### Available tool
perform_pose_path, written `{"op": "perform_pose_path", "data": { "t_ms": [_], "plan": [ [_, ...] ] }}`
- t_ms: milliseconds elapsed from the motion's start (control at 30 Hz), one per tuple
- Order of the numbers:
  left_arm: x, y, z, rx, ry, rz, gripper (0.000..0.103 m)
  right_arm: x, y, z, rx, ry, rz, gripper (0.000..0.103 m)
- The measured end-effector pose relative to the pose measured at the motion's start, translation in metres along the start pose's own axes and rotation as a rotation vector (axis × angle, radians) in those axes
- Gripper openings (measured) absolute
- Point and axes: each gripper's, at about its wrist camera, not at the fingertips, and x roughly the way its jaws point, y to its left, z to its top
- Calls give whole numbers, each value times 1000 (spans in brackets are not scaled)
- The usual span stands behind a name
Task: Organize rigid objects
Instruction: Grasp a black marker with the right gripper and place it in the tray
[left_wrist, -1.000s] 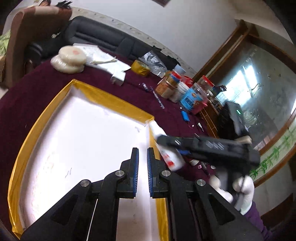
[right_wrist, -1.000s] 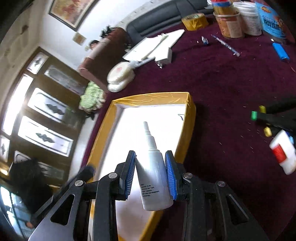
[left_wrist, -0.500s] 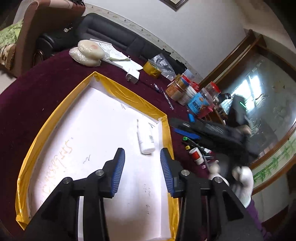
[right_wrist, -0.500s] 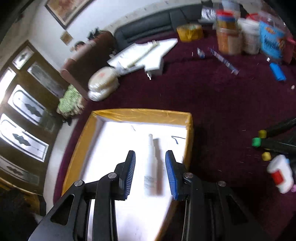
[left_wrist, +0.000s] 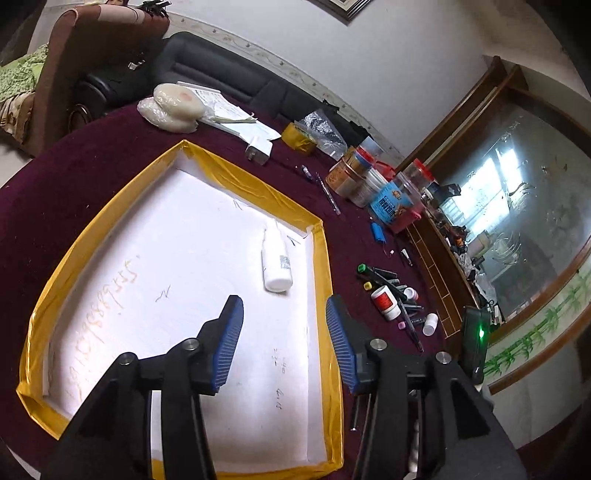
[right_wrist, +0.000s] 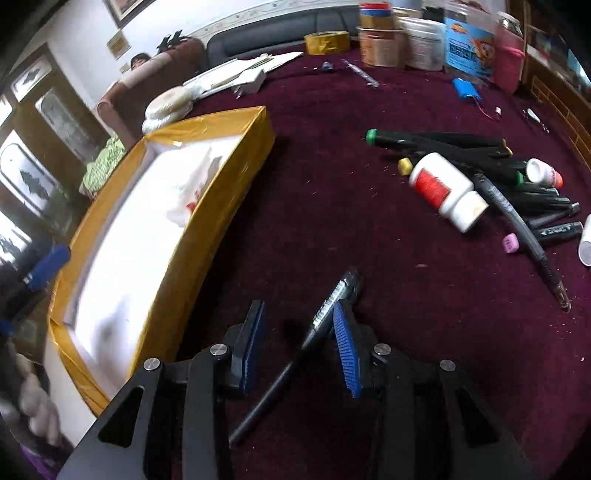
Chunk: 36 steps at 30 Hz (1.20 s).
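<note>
Left gripper (left_wrist: 284, 332): we hold it wide open, empty; white bottle (left_wrist: 275, 260) ahead in tray (left_wrist: 258, 192) | right gripper (right_wrist: 299, 343): open, empty; pen (right_wrist: 317, 332) between its fingers

My left gripper (left_wrist: 284, 339) is wide open and holds nothing. Its two fingers (left_wrist: 229, 343) have blue pads and point forward and down. My right gripper (right_wrist: 299, 347) is open too, and nothing is squeezed between its fingers (right_wrist: 345, 354). It sits low and tips down. A hand in a white glove (right_wrist: 33, 402) shows at the left edge of the right wrist view.
</note>
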Motion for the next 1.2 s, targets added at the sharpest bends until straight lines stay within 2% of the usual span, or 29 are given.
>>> {"op": "perform_pose_path", "data": {
  "t_ms": [67,100,167,233,300,367,533,600,733,800,867,933,967,1000,1033,1100,1200],
  "plan": [
    [-1,0,-1,1,-3,9,45,1,13,-6,-66,-14,-50,31],
    [-2,0,-2,-1,-4,11,45,1,19,-10,-104,-29,-111,22],
    [-2,0,-3,-4,-6,12,45,0,20,-16,-131,-51,-163,13],
    [-2,1,-4,-4,-4,13,45,-3,6,-14,-73,-55,-98,11],
    [-2,1,-5,-4,-2,11,45,-9,-9,-12,-8,-67,-11,0],
    [-2,2,-5,-3,0,11,45,-16,-19,-9,52,-83,87,0],
    [0,7,-5,-15,5,3,45,-31,-20,-3,83,-120,161,0],
    [0,10,-5,-22,6,-6,45,-32,-13,-1,42,-101,144,0],
    [0,13,-6,-25,9,-12,45,-19,-2,-3,-23,-66,-12,4],
    [2,13,-7,-23,16,-11,45,-9,3,-5,-39,-42,-46,14],
    [4,14,-8,-23,25,-14,45,3,6,-8,-55,-22,-92,21],
    [6,14,-9,-22,30,-13,45,8,11,-9,-86,-44,-131,22],
    [6,14,-10,-24,33,-13,45,8,16,-8,-122,-54,-151,19],
    [7,14,-10,-25,34,-14,45,7,17,-8,-132,-54,-149,10],
    [7,14,-10,-26,36,-14,45,6,18,-7,-131,-52,-133,9],
    [5,12,-11,-22,32,-14,45,5,15,-4,-108,-51,-114,9],
    [3,11,-11,-15,26,-11,45,0,-3,-3,-13,-57,5,9]
  ]
}}
